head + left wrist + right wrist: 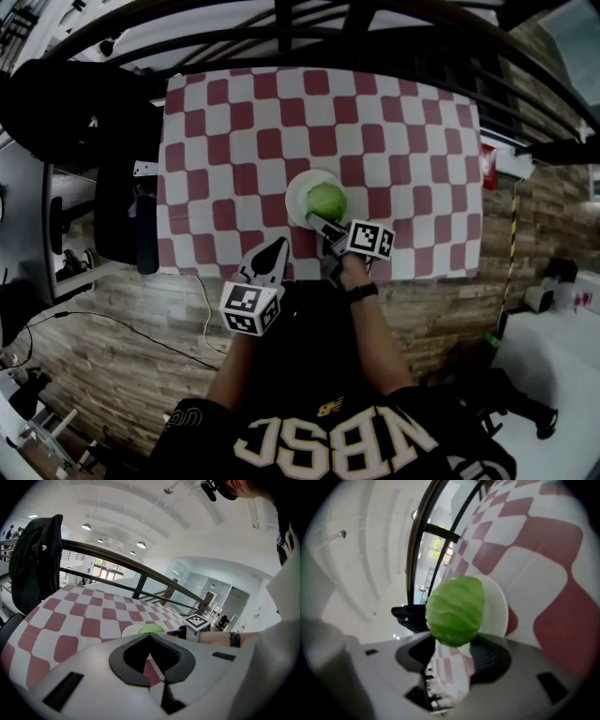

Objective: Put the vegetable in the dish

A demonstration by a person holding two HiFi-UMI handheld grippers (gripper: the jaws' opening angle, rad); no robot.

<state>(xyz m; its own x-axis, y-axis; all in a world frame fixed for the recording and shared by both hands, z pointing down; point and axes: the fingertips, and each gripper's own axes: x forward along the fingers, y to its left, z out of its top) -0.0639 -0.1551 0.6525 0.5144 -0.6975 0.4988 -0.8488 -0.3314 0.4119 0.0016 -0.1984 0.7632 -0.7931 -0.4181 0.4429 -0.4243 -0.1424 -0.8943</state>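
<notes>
Reaching in from 5 o'clock, the right gripper (322,233) clamps the cabbage (326,201) over the white dish (297,190). The left gripper (277,246) idles at 7 o'clock, jaws together. The cabbage is best lowered before release, lest it roll. It is near-round, and in the right gripper view its longer axis seems to run 1 to 7.

Wears dark jersey (328,442) with pale block lettering, black wrist strap (362,292); bears whitish left tongs (277,247) and right tongs (315,222), black-padded, with square-marker cubes (249,308).
</notes>
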